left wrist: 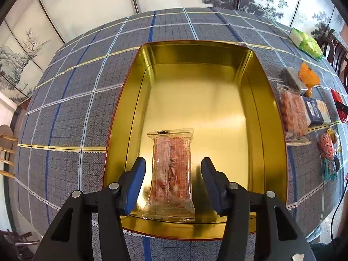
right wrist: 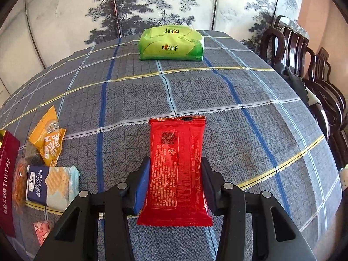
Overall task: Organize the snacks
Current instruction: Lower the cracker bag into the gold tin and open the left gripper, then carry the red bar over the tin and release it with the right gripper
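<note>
A gold tin box [left wrist: 217, 69] sits open on the checked tablecloth. A clear packet of reddish snack [left wrist: 171, 174] lies on its floor at the near end. My left gripper [left wrist: 173, 163] is open, its fingers on either side of that packet with gaps to it. My right gripper [right wrist: 175, 165] is shut on a red snack packet [right wrist: 177, 169], its pads pressed on both long edges, the packet low over the cloth. The red packet's edge shows in the left wrist view [left wrist: 338, 106].
Right of the tin lie a reddish packet [left wrist: 293, 115], a blue cracker pack [right wrist: 47, 184], an orange packet [right wrist: 49, 143], a dark packet [left wrist: 290, 79] and a pink candy [right wrist: 42, 231]. A green tissue pack [right wrist: 171, 43] stands at the far edge. Dark chairs [right wrist: 304, 69] line the right.
</note>
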Demonstrator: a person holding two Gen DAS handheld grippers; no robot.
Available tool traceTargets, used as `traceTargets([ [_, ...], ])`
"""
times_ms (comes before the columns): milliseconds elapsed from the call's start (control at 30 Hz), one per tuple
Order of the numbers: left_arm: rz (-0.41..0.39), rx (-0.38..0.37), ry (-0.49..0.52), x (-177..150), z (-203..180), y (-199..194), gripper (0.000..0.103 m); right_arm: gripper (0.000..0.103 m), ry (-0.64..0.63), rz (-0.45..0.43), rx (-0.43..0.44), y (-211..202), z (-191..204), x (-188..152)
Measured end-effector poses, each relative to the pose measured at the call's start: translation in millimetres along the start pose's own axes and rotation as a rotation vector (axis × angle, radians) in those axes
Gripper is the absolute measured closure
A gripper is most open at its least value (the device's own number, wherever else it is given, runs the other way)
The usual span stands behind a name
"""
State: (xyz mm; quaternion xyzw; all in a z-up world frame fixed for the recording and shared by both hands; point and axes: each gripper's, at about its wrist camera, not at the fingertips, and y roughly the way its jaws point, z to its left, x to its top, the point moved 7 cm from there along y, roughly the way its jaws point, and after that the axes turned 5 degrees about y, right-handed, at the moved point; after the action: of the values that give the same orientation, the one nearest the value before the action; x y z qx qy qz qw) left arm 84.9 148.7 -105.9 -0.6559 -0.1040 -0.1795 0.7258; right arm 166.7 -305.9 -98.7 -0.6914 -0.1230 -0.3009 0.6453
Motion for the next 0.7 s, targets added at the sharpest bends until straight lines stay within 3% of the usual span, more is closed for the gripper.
traceTargets([
  [233, -0.099, -0.038, -0.053, 8.4, -0.1, -25.7, 0.036, 0.058, -0.041, -0.031, 0.107, -43.8, 56.5, 2.6],
  [500, -0.159, -0.026, -0.172, 5.0, 33.5, -50.1, 0.032, 0.058, -0.146, -0.008, 0.323, -92.3, 190.2, -24.3],
  [700, -0.159, -0.005, -0.247, -11.3, 63.2, -60.4, 0.032, 0.058, -0.261, 0.039, 0.440, -113.0, 289.9, -61.9],
])
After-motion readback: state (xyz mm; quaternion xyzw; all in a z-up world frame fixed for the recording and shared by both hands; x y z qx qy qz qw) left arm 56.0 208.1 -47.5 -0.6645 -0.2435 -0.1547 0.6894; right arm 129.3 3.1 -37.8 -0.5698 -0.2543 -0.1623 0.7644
